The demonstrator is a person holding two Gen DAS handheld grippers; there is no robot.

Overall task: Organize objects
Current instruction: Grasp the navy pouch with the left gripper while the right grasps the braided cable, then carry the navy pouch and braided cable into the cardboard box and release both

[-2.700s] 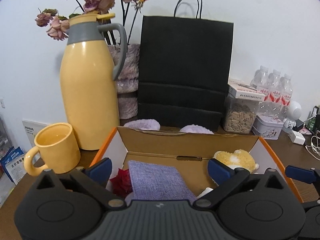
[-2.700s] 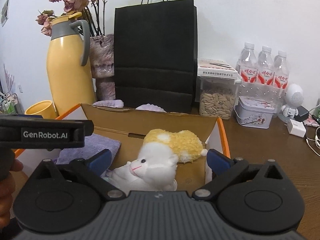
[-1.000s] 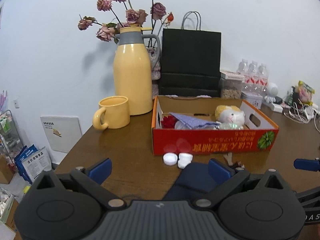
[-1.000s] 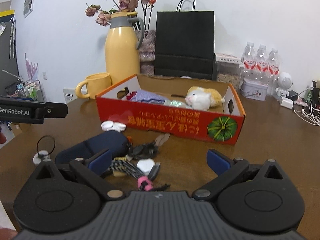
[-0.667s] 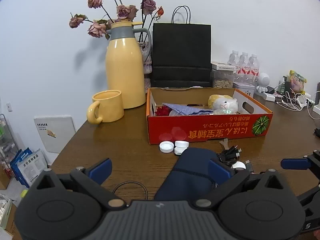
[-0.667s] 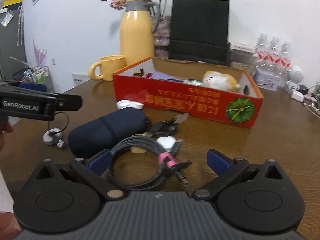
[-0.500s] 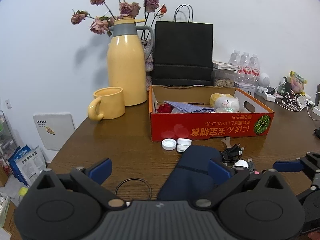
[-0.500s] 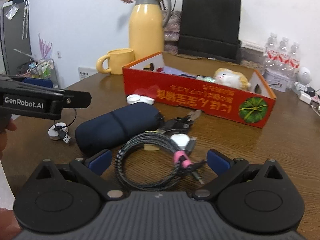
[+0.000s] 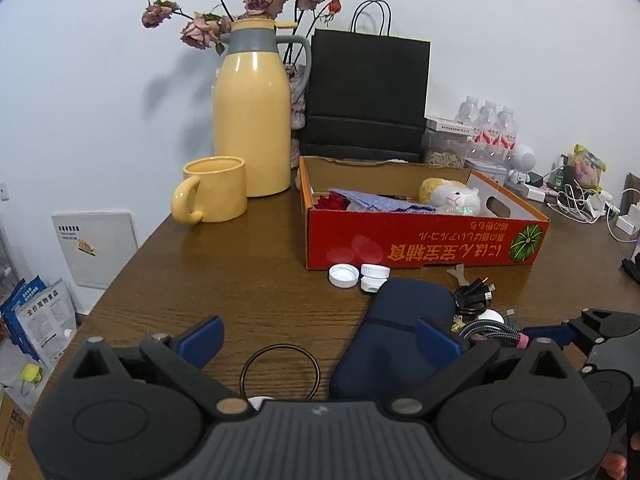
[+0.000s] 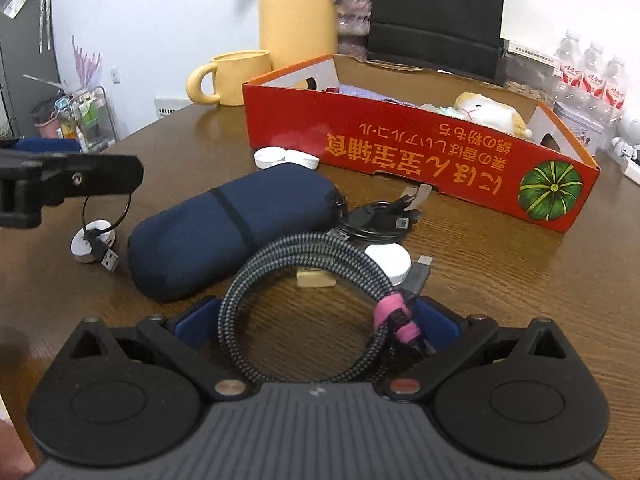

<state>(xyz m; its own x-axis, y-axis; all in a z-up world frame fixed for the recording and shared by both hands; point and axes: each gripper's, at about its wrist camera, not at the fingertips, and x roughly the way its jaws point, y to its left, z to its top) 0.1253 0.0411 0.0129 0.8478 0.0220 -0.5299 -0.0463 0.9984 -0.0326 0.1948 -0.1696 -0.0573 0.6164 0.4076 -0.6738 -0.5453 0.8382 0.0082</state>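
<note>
Hidden behind the right gripper [image 10: 316, 326] body: the near arc of the coiled braided cable [image 10: 304, 276]. Jaws spread wide, the coil's sides lying between the blue pads; cannot tell whether either pad touches it. Cut off at the top of the right wrist view: the yellow thermos [image 10: 298, 12] and the black paper bag [image 10: 436, 12]. Blurred at the left edge there: the left gripper's dark finger, crossing in front of a thin black cable loop [image 10: 106, 210] with a white puck [image 10: 93, 246] and a USB plug.

Left gripper [image 9: 320, 338] jaws open too, holding nothing, above the same black loop [image 9: 280, 372] on the wooden desk [image 9: 240, 280].

Braided cable: grey-and-black woven sheath, wound in a round coil, bound by a pink strap [image 10: 394, 316], flat on the desk just beside a soft navy pouch [image 10: 228, 228] with a dark band. Near it: a white round disc [image 10: 390, 262], a small cream block, a glossy black cable bundle [image 10: 380, 216], two white caps [image 10: 286, 158].

Beyond these, a red cardboard box [image 10: 400, 148] with a printed green pumpkin, holding a fluffy plush toy [image 10: 488, 114], a lilac cloth [image 9: 380, 202] and something red. Smooth yellow mug [image 9: 212, 190] beside the thermos.
</note>
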